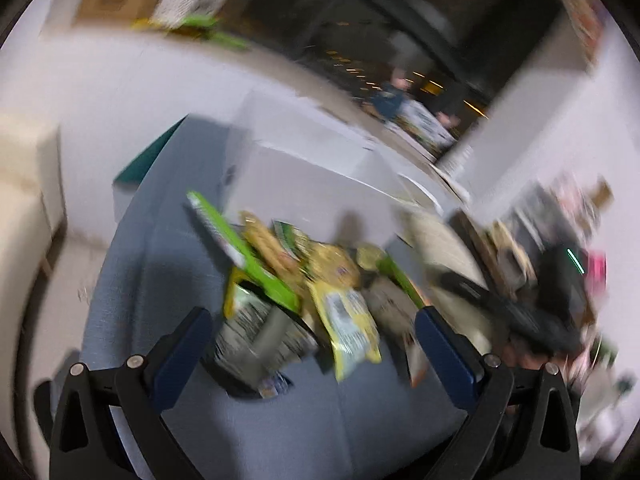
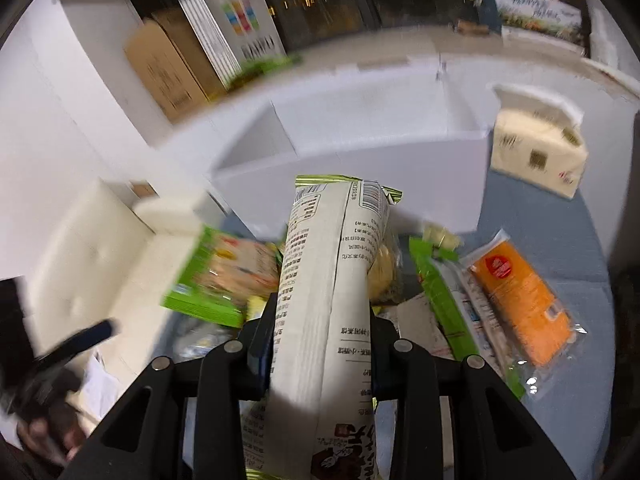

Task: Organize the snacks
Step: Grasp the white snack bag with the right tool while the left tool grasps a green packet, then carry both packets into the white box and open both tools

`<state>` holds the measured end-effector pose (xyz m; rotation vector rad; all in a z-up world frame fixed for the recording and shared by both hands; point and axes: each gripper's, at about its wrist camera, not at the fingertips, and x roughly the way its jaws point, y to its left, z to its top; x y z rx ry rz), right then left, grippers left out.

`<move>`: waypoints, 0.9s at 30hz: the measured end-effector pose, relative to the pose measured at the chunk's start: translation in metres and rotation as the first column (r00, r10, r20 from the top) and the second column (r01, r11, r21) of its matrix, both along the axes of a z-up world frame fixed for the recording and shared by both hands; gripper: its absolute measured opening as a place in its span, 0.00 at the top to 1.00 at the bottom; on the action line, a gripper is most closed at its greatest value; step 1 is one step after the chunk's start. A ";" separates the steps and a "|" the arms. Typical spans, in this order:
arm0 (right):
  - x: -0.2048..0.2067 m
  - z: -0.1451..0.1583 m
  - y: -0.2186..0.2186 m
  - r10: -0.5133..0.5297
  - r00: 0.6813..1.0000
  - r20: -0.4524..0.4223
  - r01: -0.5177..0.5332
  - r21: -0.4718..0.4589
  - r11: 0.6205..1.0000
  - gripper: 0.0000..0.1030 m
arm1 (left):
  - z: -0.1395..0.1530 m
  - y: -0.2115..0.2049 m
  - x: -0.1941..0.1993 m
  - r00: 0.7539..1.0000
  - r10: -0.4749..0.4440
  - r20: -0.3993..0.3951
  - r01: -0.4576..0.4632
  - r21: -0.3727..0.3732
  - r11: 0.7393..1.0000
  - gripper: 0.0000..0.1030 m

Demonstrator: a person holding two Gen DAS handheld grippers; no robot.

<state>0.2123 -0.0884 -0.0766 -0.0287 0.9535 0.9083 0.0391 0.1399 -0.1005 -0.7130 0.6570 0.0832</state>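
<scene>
My left gripper (image 1: 312,334) is open and empty, its blue-padded fingers spread wide above a heap of snack packets (image 1: 304,280) on a blue-grey mat (image 1: 360,420); the view is blurred. My right gripper (image 2: 322,320) is shut on a long white snack bag (image 2: 328,280) with black print and a green top edge, held upright above the mat. Below it lie a green packet (image 2: 208,280), another green packet (image 2: 440,300) and an orange packet (image 2: 524,304). A white open-topped box (image 2: 360,148) stands behind them.
A tissue pack (image 2: 536,148) sits to the right of the white box. Cardboard boxes (image 2: 168,64) lean on the wall at the back left. A cream padded seat (image 2: 92,248) is at the left. The other gripper shows at the far left (image 2: 80,340) of the right wrist view.
</scene>
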 end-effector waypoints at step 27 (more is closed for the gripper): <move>-0.045 0.030 -0.075 -0.084 0.991 0.105 0.069 0.141 0.988 0.64 | -0.010 0.067 0.032 0.988 0.143 0.053 -0.132 -0.182 0.974 0.87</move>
